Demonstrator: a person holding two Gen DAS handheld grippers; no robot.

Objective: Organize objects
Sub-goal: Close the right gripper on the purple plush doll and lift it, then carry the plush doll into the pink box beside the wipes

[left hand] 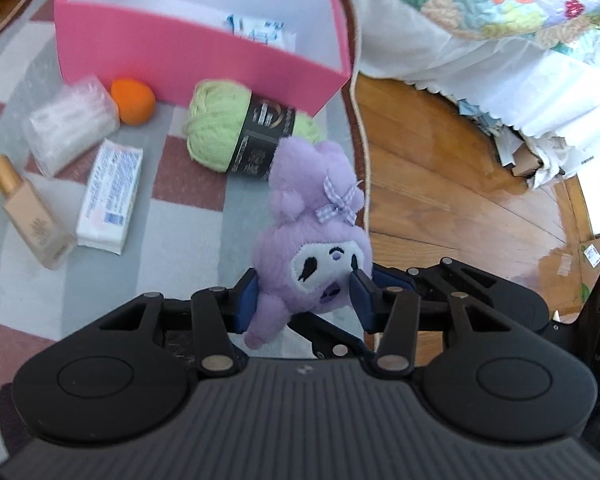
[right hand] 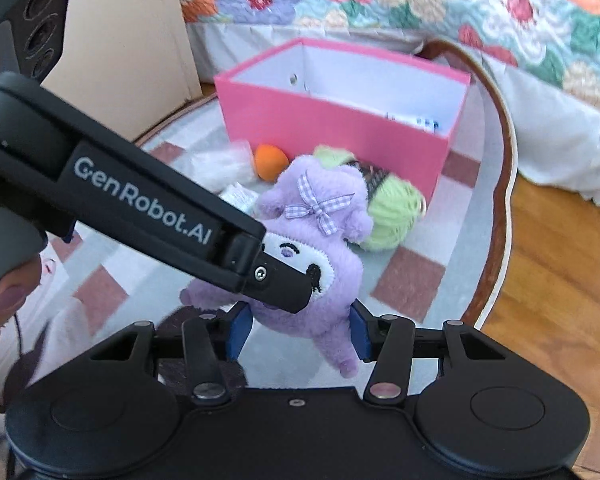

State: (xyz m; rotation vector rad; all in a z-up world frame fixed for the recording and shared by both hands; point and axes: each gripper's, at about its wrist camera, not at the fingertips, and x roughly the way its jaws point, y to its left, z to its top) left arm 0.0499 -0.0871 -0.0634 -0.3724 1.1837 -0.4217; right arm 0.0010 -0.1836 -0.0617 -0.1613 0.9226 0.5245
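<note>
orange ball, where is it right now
The orange ball lies on the checked rug in front of the pink box, left in the left wrist view, between the clear bag and the green yarn.

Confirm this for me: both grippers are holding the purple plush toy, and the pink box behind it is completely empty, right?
Not quite. Both grippers do hold the purple plush toy, but the pink box is not empty: the left wrist view shows a white and blue packet lying inside it.

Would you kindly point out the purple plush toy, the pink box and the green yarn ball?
purple plush toy (left hand: 320, 248), left wrist view, on its head.
pink box (left hand: 188, 56), left wrist view, on its front wall.
green yarn ball (left hand: 216, 124), left wrist view, on its left half.
</note>
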